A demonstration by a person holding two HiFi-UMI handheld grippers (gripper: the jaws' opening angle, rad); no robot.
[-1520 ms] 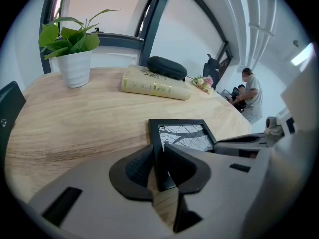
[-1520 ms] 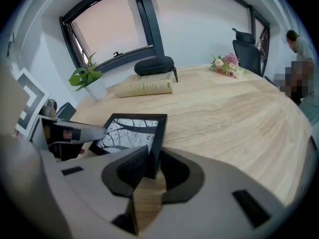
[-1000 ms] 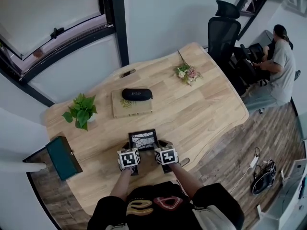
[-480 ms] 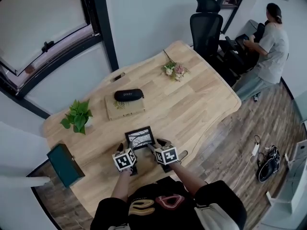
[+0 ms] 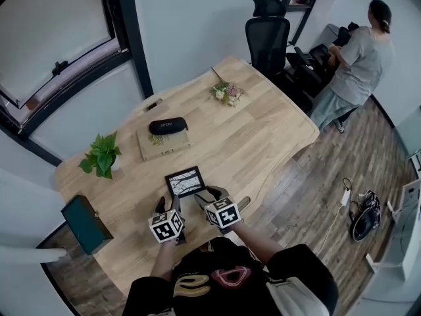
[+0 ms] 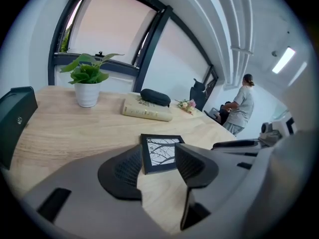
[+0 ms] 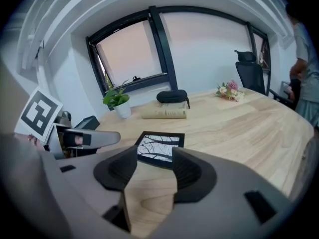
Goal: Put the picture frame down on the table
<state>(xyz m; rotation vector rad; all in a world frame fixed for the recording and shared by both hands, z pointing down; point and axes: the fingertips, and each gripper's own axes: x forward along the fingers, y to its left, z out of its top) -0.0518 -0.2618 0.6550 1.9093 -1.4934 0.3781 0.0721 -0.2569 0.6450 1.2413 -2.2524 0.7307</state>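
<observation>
The black picture frame [image 5: 185, 181] with a white branch print lies flat on the wooden table [image 5: 263, 143], face up. It shows again just beyond the jaws in the left gripper view [image 6: 160, 153] and the right gripper view [image 7: 159, 148]. My left gripper [image 5: 168, 206] sits a little nearer than the frame's left corner, open and empty. My right gripper [image 5: 205, 198] is just to the frame's near right, open, nothing between its jaws. Neither gripper touches the frame.
A potted plant [image 5: 100, 155] stands at the left. A book [image 5: 162, 141] with a black glasses case [image 5: 167, 125] lies further back, a small flower bunch [image 5: 226, 92] beyond. A dark green box [image 5: 85, 224] overhangs the left edge. An office chair [image 5: 267, 35] and a person [image 5: 352, 64] are at the far right.
Both grippers have drawn back toward me, away from the frame, which stays flat on the table. The head view has shifted, and the person at the far right has stood up.
</observation>
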